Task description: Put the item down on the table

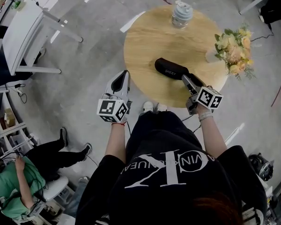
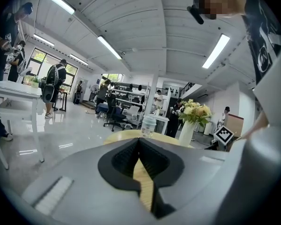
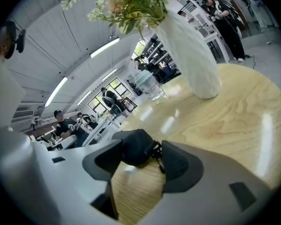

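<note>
A black soft pouch (image 1: 170, 69) lies on the round wooden table (image 1: 147, 36), near its front edge. My right gripper (image 1: 184, 77) is at the pouch's near end. In the right gripper view the pouch (image 3: 135, 146) fills the space between the jaws, its zip pull against the right pad, and its underside rests on the wood; my right gripper (image 3: 147, 154) is shut on it. My left gripper (image 1: 126, 73) hangs beside the table's left front edge, shut and holding nothing. In its own view the left gripper (image 2: 139, 142) has its tips together, with only the tabletop behind them.
A white vase of flowers (image 1: 233, 48) stands at the table's right rim, close beyond the pouch (image 3: 189, 55). A clear lidded jar (image 1: 181, 14) sits at the far edge. A white desk (image 1: 23, 32) stands at the left, and a seated person (image 1: 14, 186) is at the lower left.
</note>
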